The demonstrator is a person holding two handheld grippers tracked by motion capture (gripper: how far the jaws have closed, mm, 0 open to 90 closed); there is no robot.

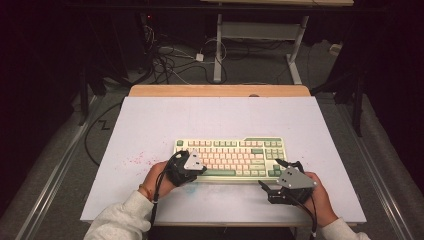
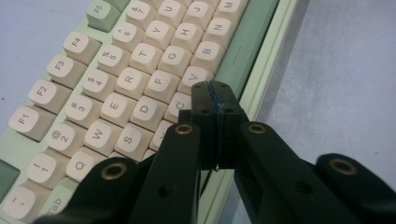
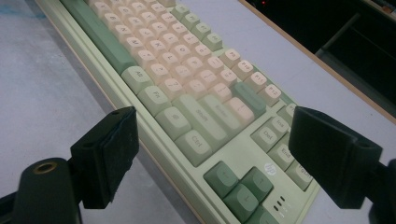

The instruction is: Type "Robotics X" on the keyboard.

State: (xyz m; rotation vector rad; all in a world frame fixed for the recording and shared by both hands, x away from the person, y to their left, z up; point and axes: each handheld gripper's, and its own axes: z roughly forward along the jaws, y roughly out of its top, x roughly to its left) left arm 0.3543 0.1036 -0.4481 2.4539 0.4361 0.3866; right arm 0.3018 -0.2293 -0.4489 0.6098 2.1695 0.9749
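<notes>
- Nearest the person in the high view, the right gripper [image 1: 272, 176] sits off the keyboard's [image 1: 230, 157] near right corner, on the white table [image 1: 150, 130]. Its jaws stand wide apart with nothing between them.
- In the right gripper view those two black pads frame the keyboard's right end: the arrow keys [image 3: 238, 186] lie just ahead and below, between the jaws, and the Ctrl key [image 3: 198, 142] is a little beyond. My read is that this gripper waits at the ready, or is lined up to steady that end of the board.
- The left gripper [image 1: 200, 169] is a touch farther in, over the keyboard's near left part. Its jaws are pressed flat together, gripping nothing.
- In the left gripper view the closed tip [image 2: 215, 100] hangs over the bottom letter row, with C [image 2: 177, 105] just to its left and V [image 2: 195, 77] just ahead. The green spacebar [image 2: 245, 46] runs off to its right.
- Shut jaws make one narrow point, which suits poking a single key; that seems the purpose. Whether the tip touches a key, I cannot tell.
- Beyond both grippers the rest of the keyboard lies square on the table, then bare white top, then the wooden edge [image 1: 220, 90].
</notes>
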